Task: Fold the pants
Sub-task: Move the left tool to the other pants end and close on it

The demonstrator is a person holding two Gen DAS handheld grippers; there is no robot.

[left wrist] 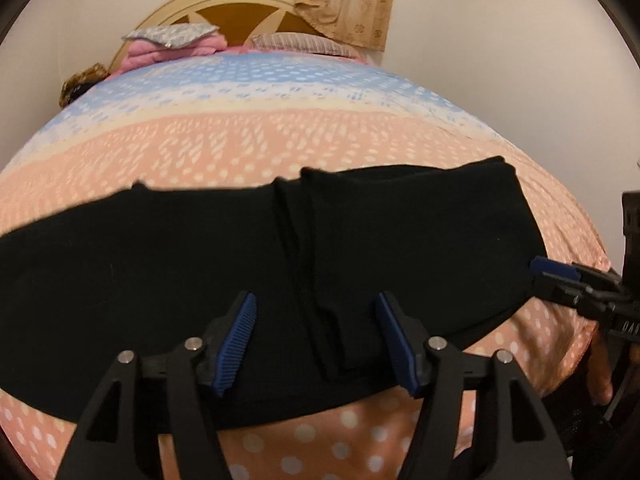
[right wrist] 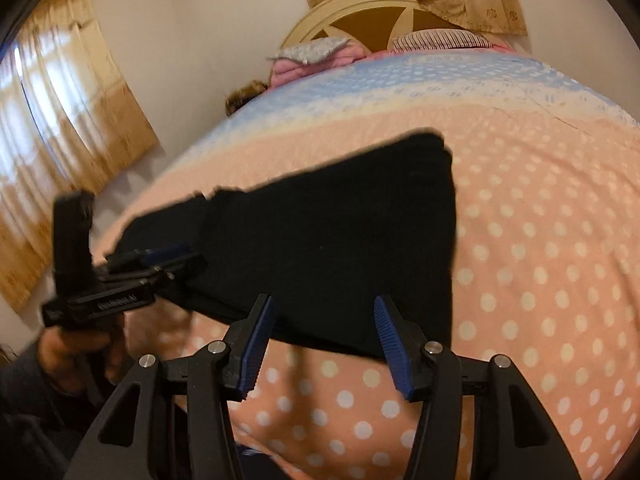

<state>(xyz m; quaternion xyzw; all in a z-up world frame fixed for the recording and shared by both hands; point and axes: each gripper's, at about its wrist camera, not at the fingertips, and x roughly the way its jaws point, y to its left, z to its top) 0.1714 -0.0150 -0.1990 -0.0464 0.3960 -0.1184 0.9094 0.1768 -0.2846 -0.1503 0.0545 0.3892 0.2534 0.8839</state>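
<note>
Left wrist view: left gripper (left wrist: 316,336) spread over black pants (left wrist: 160,264), gripping nothing. Right gripper (right wrist: 324,340) likewise spread at pants' near edge, on polka-dot bedspread (right wrist: 540,240).

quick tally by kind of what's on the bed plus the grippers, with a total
black pants: 1
pillows by the headboard (striped pillow, grey patterned pillow): 2
pink folded blanket: 1
grippers (left gripper, right gripper): 2
total: 6
The dark brownish thing at the far left edge of the bed is too unclear to name, so it is not counted.
</note>
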